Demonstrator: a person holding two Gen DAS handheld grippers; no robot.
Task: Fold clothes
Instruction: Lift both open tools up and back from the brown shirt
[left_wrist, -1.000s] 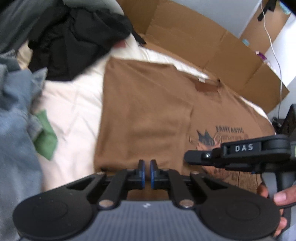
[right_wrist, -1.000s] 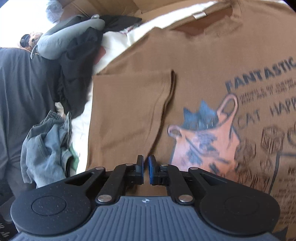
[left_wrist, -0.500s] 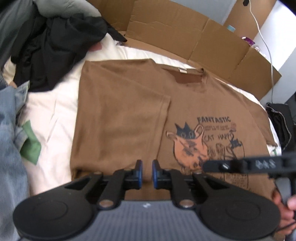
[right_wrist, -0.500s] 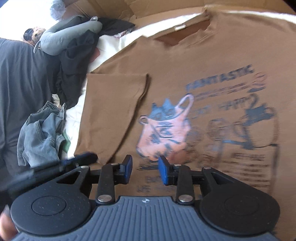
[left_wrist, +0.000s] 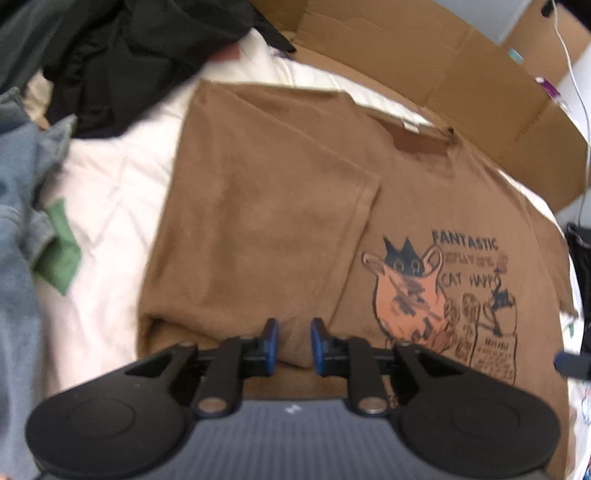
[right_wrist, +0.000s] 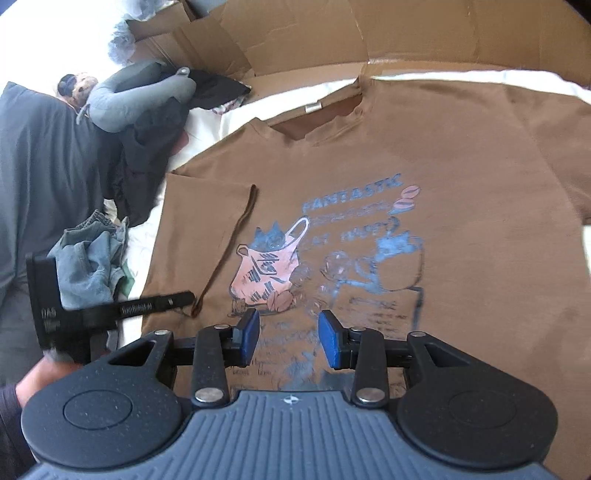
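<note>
Right wrist view shows the brown T-shirt (right_wrist: 424, 155) spread flat on the white bedding (right_wrist: 207, 122), its left side and sleeve (right_wrist: 199, 225) already folded over the chest. Both grippers were pinched together a second ago; now the right gripper (right_wrist: 288, 338) stands wide apart and the left gripper (left_wrist: 292, 345) slightly parted, both empty above the hem. That fold looks released; the right side remains.
</note>
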